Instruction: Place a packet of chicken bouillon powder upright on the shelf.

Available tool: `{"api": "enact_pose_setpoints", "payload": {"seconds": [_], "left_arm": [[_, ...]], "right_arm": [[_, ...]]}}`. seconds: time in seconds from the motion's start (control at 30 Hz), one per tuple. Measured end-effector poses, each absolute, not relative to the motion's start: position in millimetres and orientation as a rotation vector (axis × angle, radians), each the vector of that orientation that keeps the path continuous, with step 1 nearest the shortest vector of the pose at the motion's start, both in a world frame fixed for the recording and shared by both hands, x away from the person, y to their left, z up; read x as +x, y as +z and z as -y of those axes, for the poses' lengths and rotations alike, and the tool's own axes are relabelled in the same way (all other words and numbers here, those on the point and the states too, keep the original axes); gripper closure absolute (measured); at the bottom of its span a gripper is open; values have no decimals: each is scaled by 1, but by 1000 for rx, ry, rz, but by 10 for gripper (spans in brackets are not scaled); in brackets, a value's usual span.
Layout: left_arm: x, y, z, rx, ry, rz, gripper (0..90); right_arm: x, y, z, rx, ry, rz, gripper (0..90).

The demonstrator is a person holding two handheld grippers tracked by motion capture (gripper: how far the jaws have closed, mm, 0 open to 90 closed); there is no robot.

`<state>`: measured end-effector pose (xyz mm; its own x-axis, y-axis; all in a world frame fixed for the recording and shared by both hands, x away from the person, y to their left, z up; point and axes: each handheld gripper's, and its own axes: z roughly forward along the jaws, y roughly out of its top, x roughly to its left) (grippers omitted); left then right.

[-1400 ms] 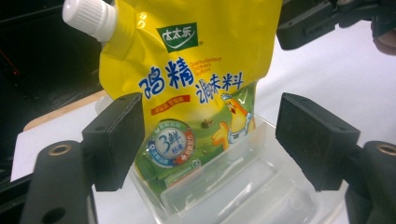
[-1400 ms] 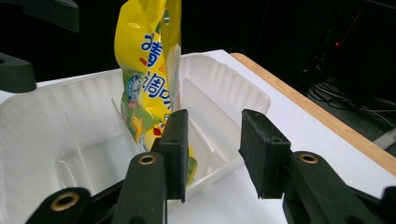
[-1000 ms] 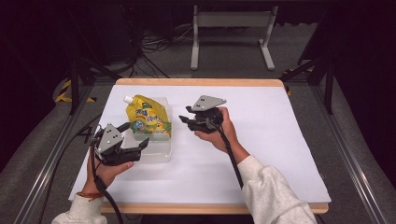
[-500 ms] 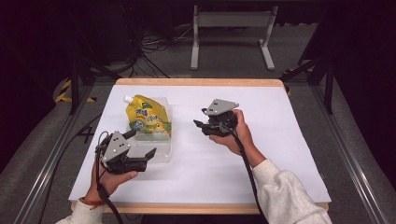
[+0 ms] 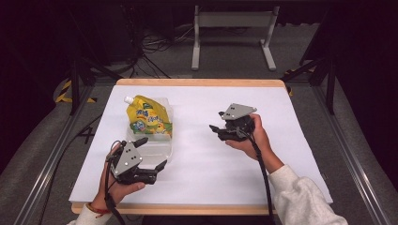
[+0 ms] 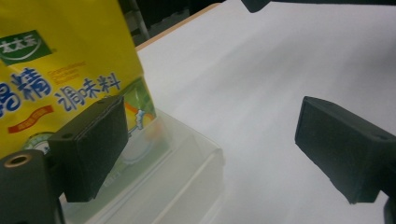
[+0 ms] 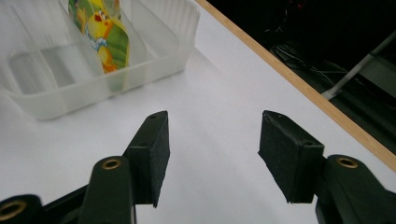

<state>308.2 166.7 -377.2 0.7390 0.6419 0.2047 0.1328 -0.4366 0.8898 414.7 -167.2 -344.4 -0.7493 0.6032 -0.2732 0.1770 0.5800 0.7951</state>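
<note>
From the high view, the left gripper (image 5: 151,153) sits at the near-left part of the white table (image 5: 291,154), held in the person's left hand (image 5: 119,190), with its jaws spread wide and nothing between them; one jaw reaches up against the near end of a clear plastic bin (image 5: 157,147), the other lies over the bare tabletop just off the bin's near corner. A yellow spouted seasoning pouch (image 5: 149,119) lies in that bin, just beyond the left gripper's jaws, its white cap pointing away toward the far-left corner. The left gripper view brings out what the high view cannot: blue printed characters and a green logo on the pouch (image 6: 56,70), the bin's translucent rim (image 6: 196,154) directly ahead between the jaws, and a wide empty gap between them. The right gripper (image 5: 217,132), in the right hand (image 5: 253,140), hangs mid-table, well apart from the bin, jaws pointed toward it. The right gripper view shows these jaws moderately parted around nothing, the bin (image 7: 154,60) ahead and left of them with the pouch's green-and-yellow lower end (image 7: 105,37) seen through its ribbed wall, and the table's wooden edge (image 7: 299,88) running off to the right.
</note>
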Motion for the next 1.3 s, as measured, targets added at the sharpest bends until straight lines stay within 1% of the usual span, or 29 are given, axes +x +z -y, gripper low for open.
{"api": "enact_pose_setpoints", "payload": {"seconds": [0.2,0.3,0.33,0.57,0.6,0.83,0.93,1.0,1.3], "left_arm": [[306,-385,-156,1992,632,-580,110],[304,-390,-149,2026,588,-565,113],[303,-393,-145,2035,542,-550,114],[300,-404,-129,2097,484,-507,118],[300,-405,-127,2103,479,-504,118],[299,-419,-117,2147,439,-489,114],[300,-425,-114,2172,411,-486,109],[298,-429,-111,2191,422,-475,109],[299,-437,-108,2230,385,-468,98]], "right_arm": [[405,-347,185,618,1030,-2279,411],[397,-349,200,626,1029,-2272,413],[395,-349,204,630,1024,-2271,412],[384,-354,231,684,1030,-2254,377],[380,-356,240,694,1018,-2239,371],[365,-368,260,693,943,-2231,322],[356,-377,271,697,897,-2229,318],[351,-382,276,705,893,-2229,308],[327,-408,308,778,908,-2237,245]]}}
